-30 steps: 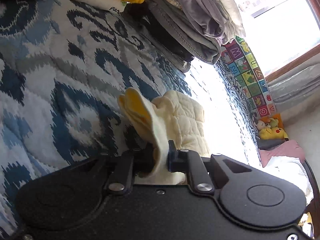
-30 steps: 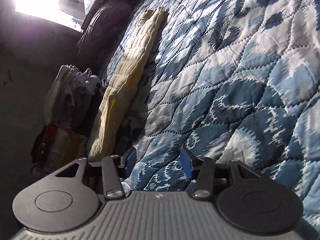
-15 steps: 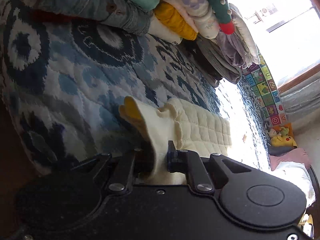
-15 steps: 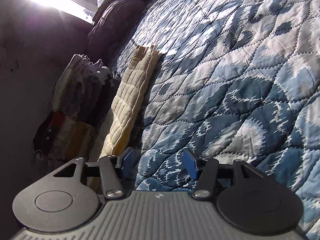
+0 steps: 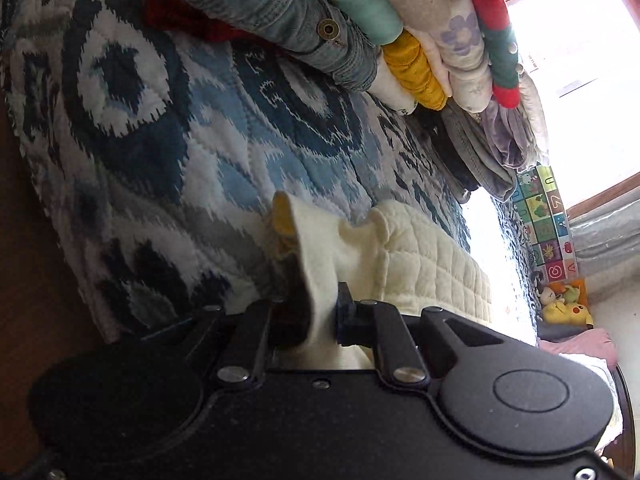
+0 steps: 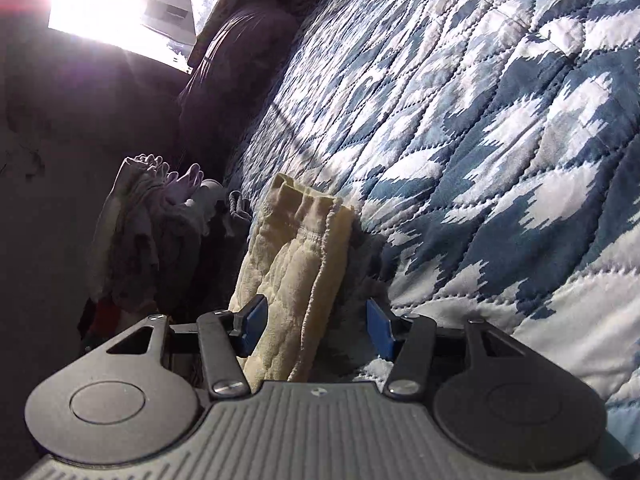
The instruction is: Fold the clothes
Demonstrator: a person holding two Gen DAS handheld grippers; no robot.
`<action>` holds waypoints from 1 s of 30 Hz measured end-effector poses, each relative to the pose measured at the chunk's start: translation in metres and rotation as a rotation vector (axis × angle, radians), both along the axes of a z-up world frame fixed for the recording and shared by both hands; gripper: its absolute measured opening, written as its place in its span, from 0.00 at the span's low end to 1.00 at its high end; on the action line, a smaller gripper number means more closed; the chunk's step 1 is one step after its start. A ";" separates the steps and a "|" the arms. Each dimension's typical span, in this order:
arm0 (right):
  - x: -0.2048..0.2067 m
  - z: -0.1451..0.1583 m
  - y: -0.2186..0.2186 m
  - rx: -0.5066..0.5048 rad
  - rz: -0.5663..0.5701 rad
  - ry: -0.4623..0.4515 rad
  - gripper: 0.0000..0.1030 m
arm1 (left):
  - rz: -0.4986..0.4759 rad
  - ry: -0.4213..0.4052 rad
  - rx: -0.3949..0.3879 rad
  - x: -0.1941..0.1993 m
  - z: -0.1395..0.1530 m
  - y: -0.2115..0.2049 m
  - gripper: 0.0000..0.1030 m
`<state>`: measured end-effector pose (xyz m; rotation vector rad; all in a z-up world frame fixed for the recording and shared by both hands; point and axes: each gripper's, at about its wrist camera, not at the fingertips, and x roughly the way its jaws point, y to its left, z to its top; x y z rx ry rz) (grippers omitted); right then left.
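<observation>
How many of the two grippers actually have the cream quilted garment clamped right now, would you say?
1. The left gripper is shut on the cream quilted garment. The right gripper is open, with the garment's folded end between its blue pads, not clamped.

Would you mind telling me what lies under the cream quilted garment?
The cream quilted garment lies on the blue patterned quilt, its end pinched up by the left gripper. The quilt shows all around it; whatever is directly beneath the garment is covered.
</observation>
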<state>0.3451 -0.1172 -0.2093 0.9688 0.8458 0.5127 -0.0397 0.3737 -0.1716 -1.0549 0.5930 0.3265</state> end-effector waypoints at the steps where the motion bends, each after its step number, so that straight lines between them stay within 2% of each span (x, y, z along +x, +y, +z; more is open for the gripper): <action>1: 0.007 -0.002 0.002 0.011 -0.014 -0.001 0.51 | 0.000 -0.002 -0.002 0.000 0.000 0.000 0.11; 3: 0.019 -0.004 0.007 0.023 -0.031 -0.003 0.48 | -0.002 -0.004 -0.006 0.000 -0.001 0.000 0.11; 5: 0.028 -0.006 0.011 -0.004 -0.048 0.018 0.36 | -0.004 -0.007 -0.013 0.001 -0.001 0.001 0.11; 6: 0.029 -0.007 0.011 0.003 -0.051 0.025 0.24 | -0.006 -0.010 -0.016 0.001 0.000 0.001 0.10; 10: 0.018 0.001 0.005 -0.001 -0.078 0.019 0.15 | -0.022 -0.031 0.006 0.002 0.011 0.000 0.10; 14: -0.029 0.035 -0.030 -0.038 -0.120 -0.055 0.14 | -0.079 -0.080 0.058 0.012 0.034 -0.001 0.09; 17: -0.081 0.059 -0.079 -0.006 -0.210 -0.117 0.14 | -0.187 -0.122 0.119 0.041 0.054 -0.008 0.09; 19: -0.118 0.065 -0.113 0.019 -0.292 -0.107 0.14 | -0.253 -0.149 0.149 0.062 0.065 -0.014 0.09; 21: -0.160 0.067 -0.148 -0.011 -0.375 -0.092 0.14 | -0.310 -0.158 0.159 0.085 0.070 -0.023 0.09; 23: -0.179 0.050 -0.169 -0.105 -0.392 -0.019 0.15 | -0.378 -0.136 0.218 0.110 0.065 -0.035 0.09; 24: -0.184 0.039 -0.176 -0.161 -0.384 0.030 0.19 | -0.418 -0.113 0.258 0.124 0.058 -0.041 0.09; 25: -0.189 0.028 -0.183 -0.217 -0.376 0.080 0.24 | -0.438 -0.047 0.273 0.137 0.045 -0.043 0.10; 26: -0.193 0.020 -0.189 -0.234 -0.374 0.115 0.24 | -0.446 0.033 0.272 0.146 0.033 -0.042 0.11; 27: -0.199 0.018 -0.197 -0.221 -0.381 0.101 0.24 | -0.451 0.063 0.262 0.148 0.026 -0.042 0.15; 28: -0.204 0.022 -0.201 -0.248 -0.403 0.086 0.26 | -0.448 0.058 0.263 0.144 0.026 -0.041 0.16; 30: -0.203 0.035 -0.205 -0.317 -0.395 0.020 0.33 | -0.437 0.036 0.275 0.132 0.029 -0.041 0.33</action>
